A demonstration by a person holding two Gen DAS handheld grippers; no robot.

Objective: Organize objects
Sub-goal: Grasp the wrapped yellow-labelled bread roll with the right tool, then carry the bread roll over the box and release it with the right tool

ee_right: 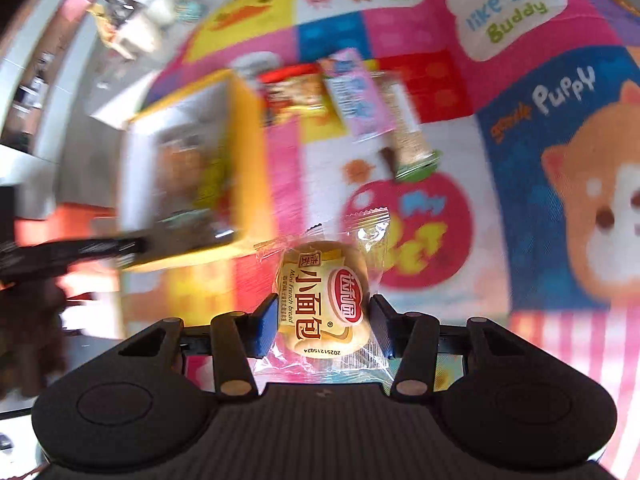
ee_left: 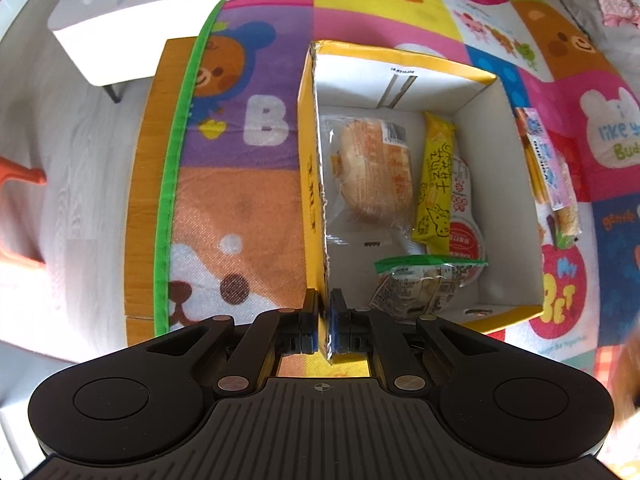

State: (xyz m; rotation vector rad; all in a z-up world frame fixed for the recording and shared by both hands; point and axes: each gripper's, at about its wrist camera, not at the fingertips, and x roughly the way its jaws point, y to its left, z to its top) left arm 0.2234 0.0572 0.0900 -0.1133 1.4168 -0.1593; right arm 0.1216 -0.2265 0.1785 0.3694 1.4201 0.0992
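Note:
A yellow cardboard box (ee_left: 308, 184) with a white inside stands open on the colourful play mat (ee_left: 240, 208). Inside it lie a round bread packet (ee_left: 372, 172), a yellow snack packet (ee_left: 436, 184), a red-lidded cup (ee_left: 466, 240) and a green-topped packet (ee_left: 420, 284). My left gripper (ee_left: 324, 312) is shut on the box's near left wall. My right gripper (ee_right: 323, 305) hangs above the mat to the right of the blurred box (ee_right: 246, 152). It is shut on a small wrapped mini bread (ee_right: 320, 280), with both pads pressing its sides.
Beside the box's right wall lie a pink-blue packet (ee_right: 356, 92), a red-orange packet (ee_right: 296, 92) and a long bar with a green end (ee_right: 408, 132). A white low table (ee_left: 120, 32) stands beyond the mat's left edge, over pale floor.

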